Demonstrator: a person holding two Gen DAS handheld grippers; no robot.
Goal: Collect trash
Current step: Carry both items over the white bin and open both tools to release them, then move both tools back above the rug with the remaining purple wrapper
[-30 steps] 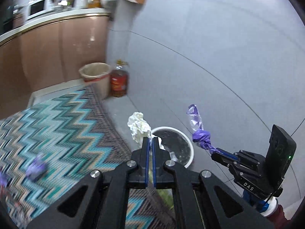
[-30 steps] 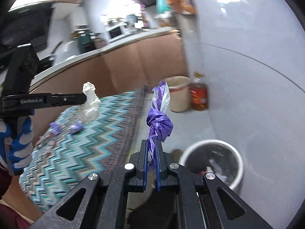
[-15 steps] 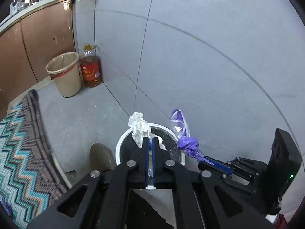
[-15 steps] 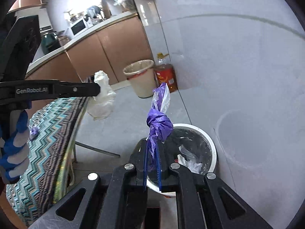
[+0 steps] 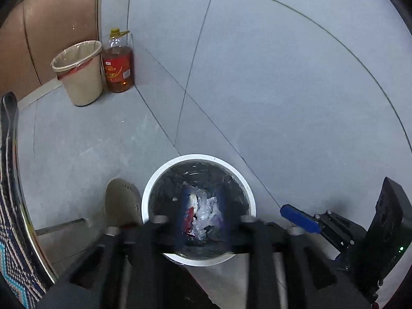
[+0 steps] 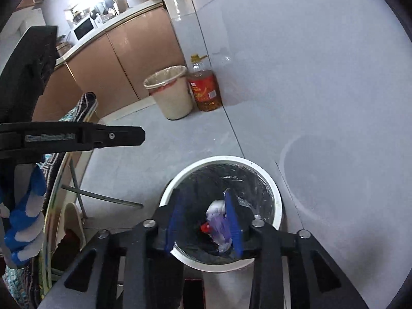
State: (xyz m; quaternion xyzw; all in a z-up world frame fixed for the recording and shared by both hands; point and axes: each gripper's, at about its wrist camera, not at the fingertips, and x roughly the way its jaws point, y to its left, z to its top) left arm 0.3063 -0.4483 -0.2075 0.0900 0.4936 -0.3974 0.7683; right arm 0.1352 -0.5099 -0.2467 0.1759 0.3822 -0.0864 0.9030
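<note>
Left wrist view: the left gripper is opening over one white-rimmed bin, nothing between its jaws. The right gripper is opening too, the purple wrapper dropping inside among the trash. One beige bin and one oil bottle are standing in the floor's corner.

Grey tiled floor and grey tiled wall. Brown cabinets under a pale worktop carrying a microwave. Beige bin beside oil bottle.

Home kitchen — microwave, counter cabinets, oil bottle.
</note>
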